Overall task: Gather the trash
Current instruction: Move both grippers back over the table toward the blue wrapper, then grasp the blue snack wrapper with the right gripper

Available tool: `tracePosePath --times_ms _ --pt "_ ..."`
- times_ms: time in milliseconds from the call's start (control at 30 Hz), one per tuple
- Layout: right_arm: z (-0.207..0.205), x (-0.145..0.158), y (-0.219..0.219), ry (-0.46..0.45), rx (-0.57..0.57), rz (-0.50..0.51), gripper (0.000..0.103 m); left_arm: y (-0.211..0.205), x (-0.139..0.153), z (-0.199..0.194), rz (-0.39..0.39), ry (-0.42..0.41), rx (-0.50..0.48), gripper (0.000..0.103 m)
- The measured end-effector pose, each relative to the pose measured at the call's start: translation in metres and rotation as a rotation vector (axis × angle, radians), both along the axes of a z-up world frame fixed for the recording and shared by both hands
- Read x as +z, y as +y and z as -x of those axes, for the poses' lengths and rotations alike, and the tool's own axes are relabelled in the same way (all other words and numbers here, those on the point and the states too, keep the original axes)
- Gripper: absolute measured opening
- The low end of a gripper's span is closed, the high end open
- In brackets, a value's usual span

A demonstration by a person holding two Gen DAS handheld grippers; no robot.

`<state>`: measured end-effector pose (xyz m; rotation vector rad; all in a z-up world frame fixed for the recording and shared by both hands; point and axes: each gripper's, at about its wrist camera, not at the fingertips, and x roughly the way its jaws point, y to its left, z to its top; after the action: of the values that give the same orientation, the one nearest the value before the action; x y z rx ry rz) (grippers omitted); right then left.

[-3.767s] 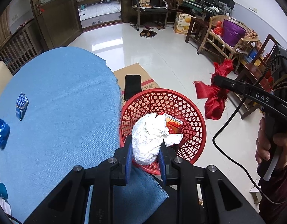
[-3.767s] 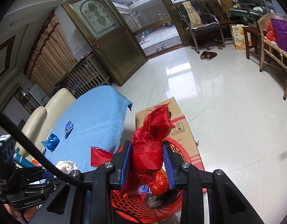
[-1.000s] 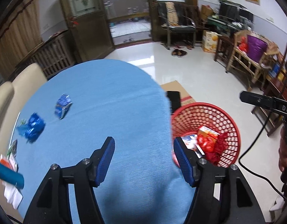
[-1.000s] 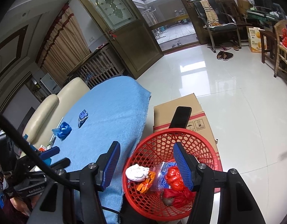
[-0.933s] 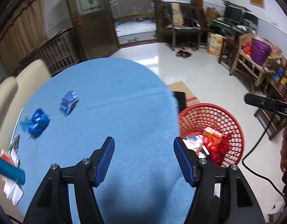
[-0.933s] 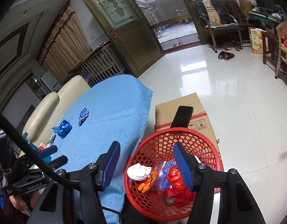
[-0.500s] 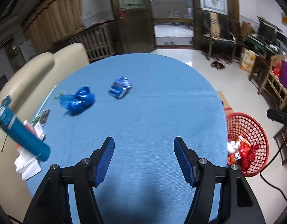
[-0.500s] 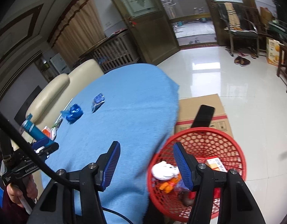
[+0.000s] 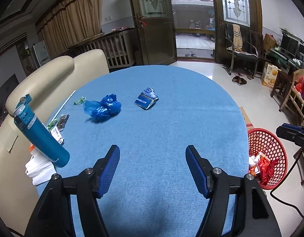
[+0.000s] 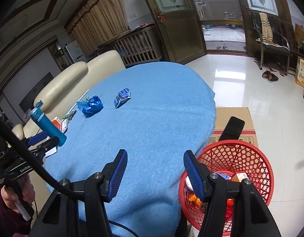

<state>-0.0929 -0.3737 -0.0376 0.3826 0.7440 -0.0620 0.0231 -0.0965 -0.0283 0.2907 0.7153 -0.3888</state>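
A crumpled blue plastic bag [image 9: 103, 108] and a crushed blue wrapper [image 9: 146, 100] lie on the blue tablecloth [image 9: 161, 138], far ahead of my left gripper [image 9: 152, 154], which is open and empty above the cloth. Both also show in the right wrist view, the bag [image 10: 91, 105] and the wrapper [image 10: 122, 97]. My right gripper [image 10: 155, 161] is open and empty over the table's right edge. The red mesh basket [image 10: 250, 156] stands on the floor at right with trash in it; it also shows in the left wrist view [image 9: 270, 146].
A teal bottle [image 9: 41, 136] stands at the table's left edge beside white tissues [image 9: 39, 169] and small packets [image 9: 59, 124]. A cream sofa [image 9: 43, 79] lies behind. A cardboard box [image 10: 235, 118] with a black phone [image 10: 232, 128] sits beside the basket.
Both grippers let their trash go into the basket and opened. Both have since swung left from the basket toward the table; the blue bag and wrapper now lie ahead.
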Motion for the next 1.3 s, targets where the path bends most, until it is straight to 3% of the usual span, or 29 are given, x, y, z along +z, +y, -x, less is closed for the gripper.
tracePosePath --times_ms 767,1067,1300 --pt "-0.033 -0.001 0.035 0.042 0.069 0.014 0.064 0.032 -0.016 -0.013 0.029 0.032 0.061 0.070" --pt "-0.122 -0.005 0.039 0.089 0.085 -0.234 0.064 0.076 -0.049 -0.039 0.013 0.076 0.174 0.070" --pt "-0.218 -0.037 0.058 0.165 0.069 -0.398 0.066 0.111 -0.074 -0.054 -0.028 0.092 0.240 0.070"
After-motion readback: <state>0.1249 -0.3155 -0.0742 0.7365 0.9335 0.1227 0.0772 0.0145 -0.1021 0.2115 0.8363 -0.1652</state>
